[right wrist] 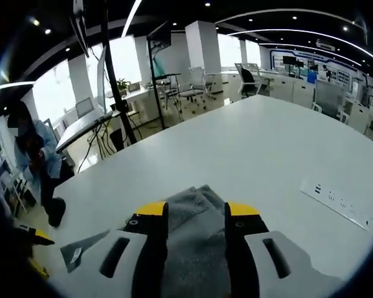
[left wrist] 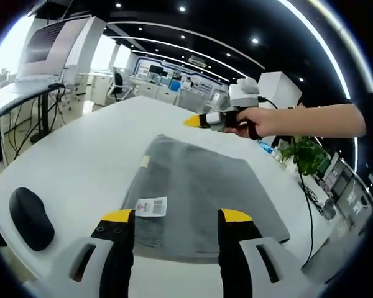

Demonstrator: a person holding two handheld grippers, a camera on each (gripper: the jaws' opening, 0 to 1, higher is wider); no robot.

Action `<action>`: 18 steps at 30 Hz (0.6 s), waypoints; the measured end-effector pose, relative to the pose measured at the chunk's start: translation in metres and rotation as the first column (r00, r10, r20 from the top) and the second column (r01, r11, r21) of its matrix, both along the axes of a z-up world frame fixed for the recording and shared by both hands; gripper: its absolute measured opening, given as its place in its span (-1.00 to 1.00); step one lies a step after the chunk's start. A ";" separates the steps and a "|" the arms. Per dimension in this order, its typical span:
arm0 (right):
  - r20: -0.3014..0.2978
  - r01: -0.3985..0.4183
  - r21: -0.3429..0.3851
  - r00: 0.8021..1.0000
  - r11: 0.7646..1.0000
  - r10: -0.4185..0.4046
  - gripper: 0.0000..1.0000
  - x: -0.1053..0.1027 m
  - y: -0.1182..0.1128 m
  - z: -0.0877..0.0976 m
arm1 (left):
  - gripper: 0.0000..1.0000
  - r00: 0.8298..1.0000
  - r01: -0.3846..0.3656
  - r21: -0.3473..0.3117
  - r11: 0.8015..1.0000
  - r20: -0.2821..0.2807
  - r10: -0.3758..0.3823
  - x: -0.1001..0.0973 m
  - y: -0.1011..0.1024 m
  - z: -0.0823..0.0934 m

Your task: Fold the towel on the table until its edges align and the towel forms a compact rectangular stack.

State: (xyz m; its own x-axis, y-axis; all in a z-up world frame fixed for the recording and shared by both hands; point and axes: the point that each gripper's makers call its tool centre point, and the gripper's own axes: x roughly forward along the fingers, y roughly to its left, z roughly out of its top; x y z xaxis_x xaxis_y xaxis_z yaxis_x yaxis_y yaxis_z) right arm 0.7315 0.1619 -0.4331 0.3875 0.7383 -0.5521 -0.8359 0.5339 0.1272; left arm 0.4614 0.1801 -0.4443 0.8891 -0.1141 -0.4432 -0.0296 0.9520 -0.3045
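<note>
A towel (left wrist: 199,192) lies flat on the counter (left wrist: 87,149). In the left gripper view, the left gripper (left wrist: 177,217) sits over the towel's near edge, beside a label (left wrist: 151,207) on the cloth. A rounded object (left wrist: 30,217) rests on the counter to the towel's left. The right gripper (left wrist: 194,121), held in a hand (left wrist: 252,122), is above the towel's far edge. In the right gripper view, a socket strip (right wrist: 336,200) is set in the counter to the right.

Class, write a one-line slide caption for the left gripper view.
Flat grey towel with white barcode label on white table; left gripper open near it, right gripper over far edge.
</note>
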 end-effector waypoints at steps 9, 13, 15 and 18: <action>0.000 -0.034 -0.006 0.999 0.999 0.034 -0.33 -0.013 -0.030 0.015 | 0.39 0.996 0.088 0.039 0.995 -0.011 -0.088 0.003 -0.030 0.008; -0.002 -0.028 -0.002 1.000 1.000 0.028 -0.34 -0.012 -0.045 0.020 | 0.43 0.992 0.126 0.063 0.990 -0.017 -0.125 0.003 -0.046 0.014; 0.019 -0.012 -0.002 1.000 1.000 0.012 -0.38 -0.012 -0.058 0.026 | 0.44 0.991 0.134 0.060 0.989 -0.016 -0.133 0.005 -0.053 0.018; -0.001 0.012 0.006 1.000 1.000 -0.012 -0.33 -0.010 -0.074 0.026 | 0.47 0.985 0.172 0.070 0.983 -0.010 -0.171 0.010 -0.069 0.023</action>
